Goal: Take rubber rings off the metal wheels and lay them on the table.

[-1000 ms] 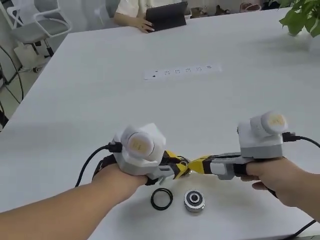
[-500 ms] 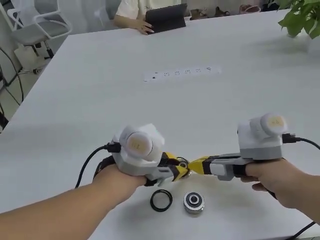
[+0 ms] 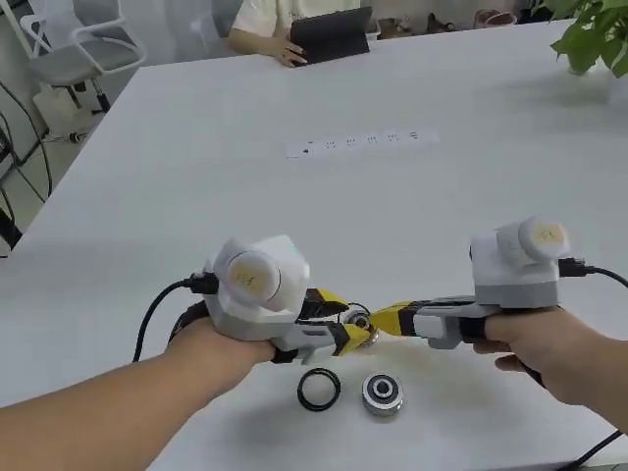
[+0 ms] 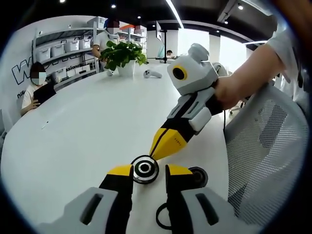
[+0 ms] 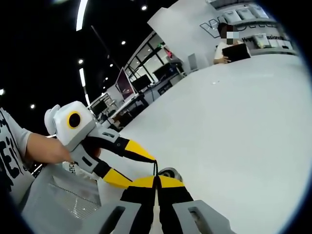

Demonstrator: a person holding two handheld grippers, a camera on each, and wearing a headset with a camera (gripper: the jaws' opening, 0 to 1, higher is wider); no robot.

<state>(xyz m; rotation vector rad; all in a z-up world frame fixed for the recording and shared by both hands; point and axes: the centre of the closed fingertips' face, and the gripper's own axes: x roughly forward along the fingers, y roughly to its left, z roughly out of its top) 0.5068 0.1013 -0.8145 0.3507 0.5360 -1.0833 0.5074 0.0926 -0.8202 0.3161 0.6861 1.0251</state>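
Observation:
My left gripper (image 3: 355, 324) (image 4: 150, 170) is shut on a small metal wheel (image 4: 145, 168) (image 5: 171, 173), held just above the white table (image 3: 294, 216). From the right, my right gripper (image 3: 377, 319) (image 5: 156, 179) meets it tip to tip. Its jaws are shut on a thin black strand of the wheel's rubber ring (image 5: 156, 167), pulled up off the rim. Below the grippers, a loose black rubber ring (image 3: 319, 389) lies flat on the table. A bare metal wheel (image 3: 382, 392) (image 4: 198, 175) sits just to its right.
A white power strip (image 3: 358, 143) lies mid-table. At the far end a person (image 3: 270, 25) sits with a dark tablet (image 3: 329, 34). A green plant (image 3: 594, 34) stands at the far right, and office chairs (image 3: 64, 49) at the far left. Black cables (image 3: 157, 314) trail from both grippers.
My left hand and gripper have shifted a little to the left while holding the wheel. The right gripper has kept its place. The ring and wheel on the table have not moved.

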